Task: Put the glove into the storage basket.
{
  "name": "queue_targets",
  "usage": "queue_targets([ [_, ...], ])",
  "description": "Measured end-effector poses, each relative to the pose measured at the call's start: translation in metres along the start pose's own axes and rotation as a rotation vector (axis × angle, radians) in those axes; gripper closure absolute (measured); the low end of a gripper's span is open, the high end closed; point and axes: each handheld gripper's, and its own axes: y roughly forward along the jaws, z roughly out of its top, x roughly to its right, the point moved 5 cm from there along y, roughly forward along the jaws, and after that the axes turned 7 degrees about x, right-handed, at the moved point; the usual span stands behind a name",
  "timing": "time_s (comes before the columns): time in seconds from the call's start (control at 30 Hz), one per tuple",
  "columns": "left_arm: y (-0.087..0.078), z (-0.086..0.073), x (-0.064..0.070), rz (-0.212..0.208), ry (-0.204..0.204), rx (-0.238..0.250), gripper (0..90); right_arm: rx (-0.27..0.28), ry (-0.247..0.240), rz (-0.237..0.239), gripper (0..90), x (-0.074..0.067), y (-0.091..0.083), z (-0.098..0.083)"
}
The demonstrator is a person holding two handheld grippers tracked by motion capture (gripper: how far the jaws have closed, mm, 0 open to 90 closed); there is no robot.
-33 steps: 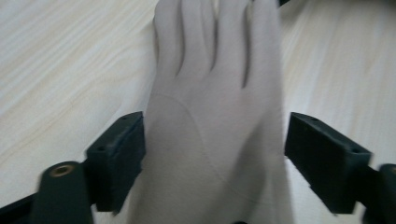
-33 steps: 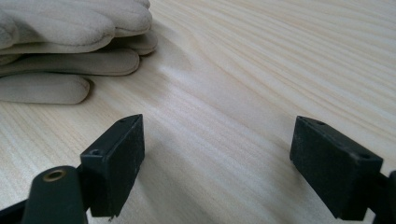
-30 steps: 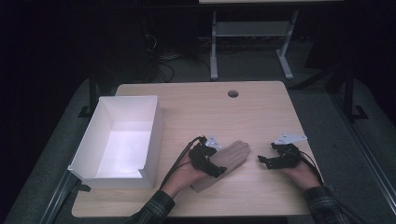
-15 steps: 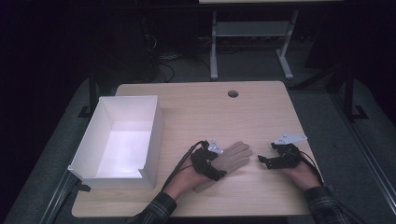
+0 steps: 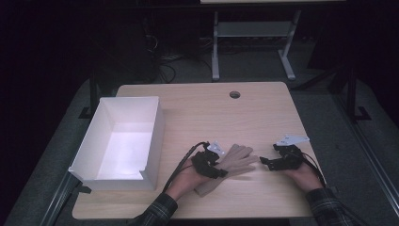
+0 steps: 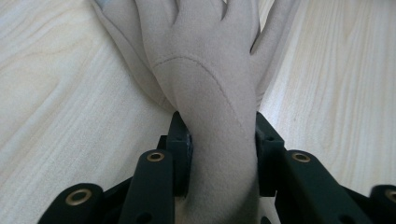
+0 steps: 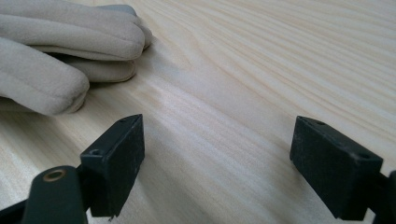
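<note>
On the pale wooden table [image 5: 197, 117], right of the white box [image 5: 120, 141], the left gripper [image 5: 214, 165] has just closed onto the beige glove [image 5: 237, 157]; the right gripper [image 5: 268, 163] gapes empty beside its fingers.

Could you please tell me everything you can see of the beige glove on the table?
The glove is beige, of soft suede-like fabric with a curved stitched seam on its back. It lies flat on the light wooden table, right of the white box, its fingers stretched toward the right tongs, which stand open and apart from it. The left tongs have just been closing and now pinch its wrist from both sides.
</note>
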Motion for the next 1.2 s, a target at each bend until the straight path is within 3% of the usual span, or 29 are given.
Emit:
queue_targets([
  [0.03,0.000,0.001,0.001,-0.002,-0.019,0.010,67.2,0.001,0.000,0.000,17.4,0.000,0.000,0.000],
  [0.23,-0.007,0.007,0.001,0.002,-0.024,0.008,67.9,0.002,-0.002,0.001,17.1,0.000,0.000,0.000],
  [0.43,-0.024,0.021,0.000,0.006,-0.069,0.060,67.8,0.001,-0.003,0.002,17.0,0.000,0.000,0.000],
  [1.2,-0.126,0.071,-0.012,0.099,-0.116,0.158,67.8,0.004,0.003,0.004,16.3,-0.001,0.001,0.000],
])
